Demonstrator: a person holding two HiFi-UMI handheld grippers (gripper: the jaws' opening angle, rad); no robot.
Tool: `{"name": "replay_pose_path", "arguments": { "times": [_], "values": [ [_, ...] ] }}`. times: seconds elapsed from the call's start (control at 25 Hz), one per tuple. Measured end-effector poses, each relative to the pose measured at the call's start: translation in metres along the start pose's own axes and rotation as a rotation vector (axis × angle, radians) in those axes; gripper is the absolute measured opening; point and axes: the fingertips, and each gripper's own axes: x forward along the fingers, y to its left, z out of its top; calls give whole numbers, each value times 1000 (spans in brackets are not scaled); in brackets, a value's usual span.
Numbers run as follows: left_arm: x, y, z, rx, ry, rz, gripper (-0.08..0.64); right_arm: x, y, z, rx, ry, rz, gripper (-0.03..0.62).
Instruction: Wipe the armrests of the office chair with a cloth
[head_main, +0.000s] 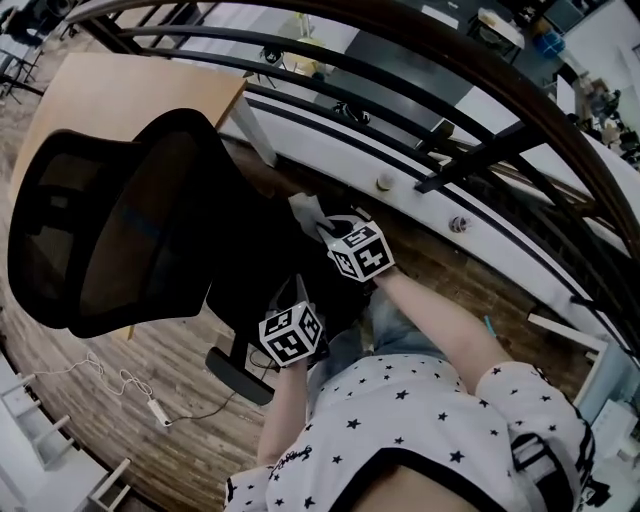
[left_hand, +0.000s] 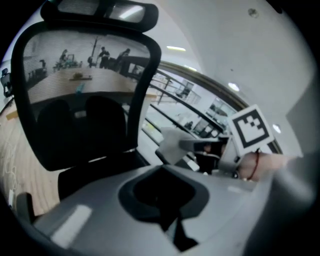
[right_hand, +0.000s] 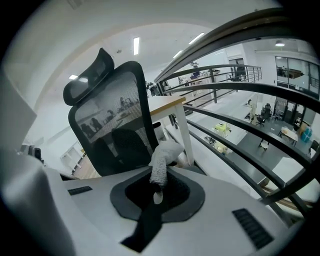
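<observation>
Grey-white cloth (right_hand: 162, 162) pinched in right gripper (right_hand: 157, 195), jaws clamped on lower end, rest flopping up past tips. Held beside black mesh office chair (head_main: 130, 230), on railing (head_main: 400, 90) side. Left gripper (left_hand: 167, 202): jaws together, nothing between; near black armrest (head_main: 238, 376). Wooden desk (head_main: 130, 85) behind chair backrest.

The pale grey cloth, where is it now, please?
In the right gripper view, the pale grey cloth is pinched in the right gripper, beside the black mesh office chair.
</observation>
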Motion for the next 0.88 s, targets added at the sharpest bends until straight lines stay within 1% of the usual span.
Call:
{"name": "replay_pose_path", "arguments": {
  "times": [0.2,0.4,0.72,0.88],
  "values": [
    [6,2,-5,-28,6,15,2,28,-11,-5,4,46,0,32],
    [8,10,-7,-54,8,36,2,52,-22,-13,-17,96,-14,32],
    [11,22,-26,-81,39,80,2,76,-41,-26,-46,156,-41,32],
    [13,22,-32,-92,48,86,2,83,-50,-36,-68,189,-57,32]
  ]
}}
